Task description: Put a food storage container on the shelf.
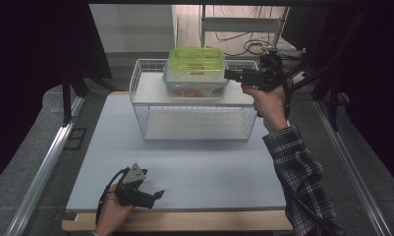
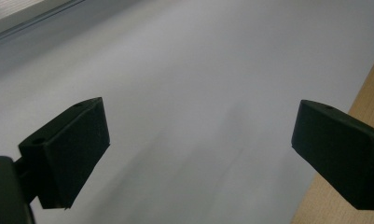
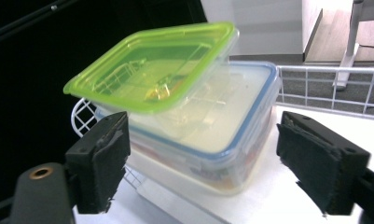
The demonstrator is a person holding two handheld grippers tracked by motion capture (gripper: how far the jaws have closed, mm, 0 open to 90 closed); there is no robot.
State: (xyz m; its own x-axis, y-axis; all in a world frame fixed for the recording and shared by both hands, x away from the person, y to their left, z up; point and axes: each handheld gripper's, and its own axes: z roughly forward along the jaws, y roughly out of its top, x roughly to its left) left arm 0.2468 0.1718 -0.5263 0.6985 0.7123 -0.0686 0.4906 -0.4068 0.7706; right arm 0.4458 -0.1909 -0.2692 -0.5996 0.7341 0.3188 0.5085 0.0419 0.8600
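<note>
A pale grey rectangular table mat point(image 1: 184, 172) is spread across the wooden table, and a strip of bare wood is seen along the edge at 6 o'clock in the high view. At 12 o'clock on the mat, a white two-level wire rack point(image 1: 150, 105) is set, with a flat white shelf as its upper level. At the 1 o'clock part of that shelf, a clear rectangular plastic food box with a blue-rimmed lid point(image 1: 194, 86) is placed, and coloured contents are faintly seen through its wall. On top of it, a smaller clear box with a lime-green lid point(image 1: 195, 61) is stacked; in the right gripper view point(image 3: 152, 70) it is seen sitting askew, shifted toward 11 o'clock over the blue-rimmed lid point(image 3: 231, 121).

The right gripper point(image 1: 229, 74) is held level at 3 o'clock of the stack, pointed toward 9 o'clock. Its jaws are released and spread wide, and the stacked boxes are seen just ahead between the two pads without being touched by them point(image 3: 201, 163).

The left gripper point(image 1: 157, 194) is rested at 7 o'clock of the mat, well apart from the rack. Its jaws are spread apart over bare mat point(image 2: 198, 154), with nothing grasped.
</note>
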